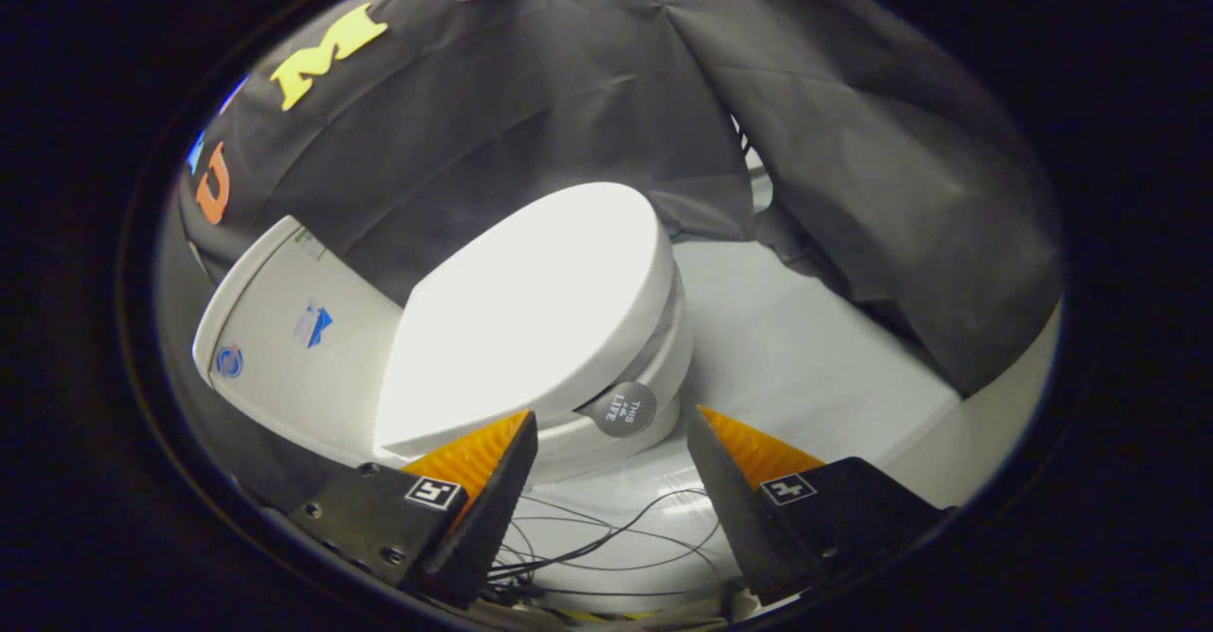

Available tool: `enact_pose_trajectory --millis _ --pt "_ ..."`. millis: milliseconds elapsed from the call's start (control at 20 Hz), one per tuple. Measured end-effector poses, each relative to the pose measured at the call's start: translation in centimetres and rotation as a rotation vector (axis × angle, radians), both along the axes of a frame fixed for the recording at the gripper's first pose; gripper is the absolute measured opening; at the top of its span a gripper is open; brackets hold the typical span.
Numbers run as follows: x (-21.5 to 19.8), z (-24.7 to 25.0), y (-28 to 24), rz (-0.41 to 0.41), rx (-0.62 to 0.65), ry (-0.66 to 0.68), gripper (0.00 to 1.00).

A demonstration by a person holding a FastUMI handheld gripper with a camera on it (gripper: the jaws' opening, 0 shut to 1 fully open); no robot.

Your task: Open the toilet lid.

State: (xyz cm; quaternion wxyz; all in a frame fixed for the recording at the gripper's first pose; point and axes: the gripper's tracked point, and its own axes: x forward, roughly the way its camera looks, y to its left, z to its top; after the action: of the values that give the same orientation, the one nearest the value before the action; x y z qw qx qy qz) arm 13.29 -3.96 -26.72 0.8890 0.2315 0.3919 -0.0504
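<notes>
A white toilet stands just ahead of the fingers, tilted in the view. Its lid (531, 315) lies flat and closed over the seat and bowl (654, 381). A round grey lift tab (623, 408) sticks out from under the lid's front edge, between and slightly beyond the two fingertips. The white tank (294, 338) is beyond the lid on the left. My gripper (611, 424) is open, its fingers spread wide with nothing between them. The left fingertip overlaps the lid's near edge in the view; whether it touches is unclear.
Black cloth walls hang behind and to the right of the toilet. The floor (805, 348) is pale white. Thin black cables (588, 532) lie looped on the floor below and between the fingers.
</notes>
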Motion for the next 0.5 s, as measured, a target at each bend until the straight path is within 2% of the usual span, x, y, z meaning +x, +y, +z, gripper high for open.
enact_pose_trajectory --millis 300,500 --pt "2.0 -3.5 0.4 -0.058 0.159 0.073 0.97" --pt "2.4 -5.1 0.1 -0.131 0.276 0.095 0.83"
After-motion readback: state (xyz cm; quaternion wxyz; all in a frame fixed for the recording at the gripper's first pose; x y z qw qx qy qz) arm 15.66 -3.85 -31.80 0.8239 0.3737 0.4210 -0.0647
